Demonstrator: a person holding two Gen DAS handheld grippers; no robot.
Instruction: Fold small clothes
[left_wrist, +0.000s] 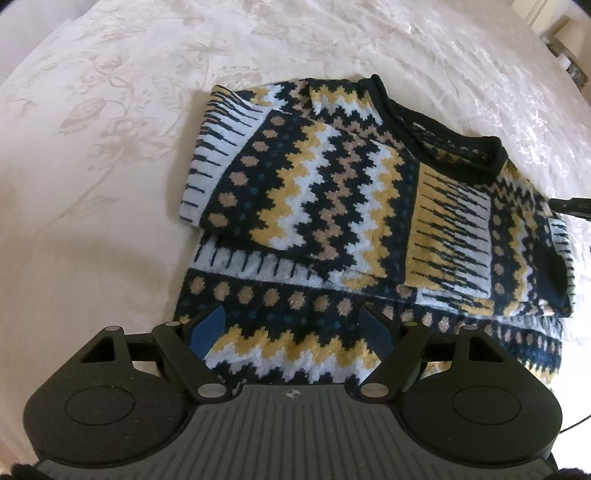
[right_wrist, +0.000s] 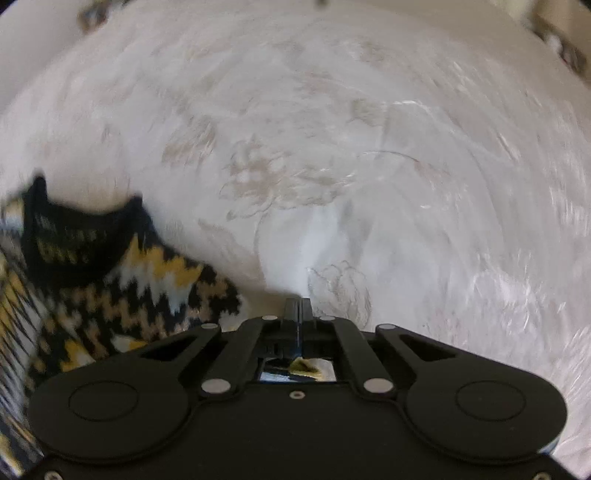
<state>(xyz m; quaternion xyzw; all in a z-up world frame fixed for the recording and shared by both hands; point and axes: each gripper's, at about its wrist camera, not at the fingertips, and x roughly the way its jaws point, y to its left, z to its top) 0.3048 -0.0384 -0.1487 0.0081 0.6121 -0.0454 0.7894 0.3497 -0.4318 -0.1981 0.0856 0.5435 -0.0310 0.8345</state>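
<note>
One patterned sweater (left_wrist: 332, 192) lies on the floral bedspread (left_wrist: 92, 110), both sleeves folded across its chest; the hem-to-collar fold looks left to do. Left gripper (left_wrist: 291, 325) hovers over the hem, jaws spread wide. Right gripper (right_wrist: 298, 308), blurred, has jaws pressed together beside the collar (right_wrist: 85, 229), seemingly empty.

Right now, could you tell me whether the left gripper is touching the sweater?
Cannot tell: in the left wrist view the open left gripper frames the sweater hem, but neither contact nor gap shows plainly.
</note>
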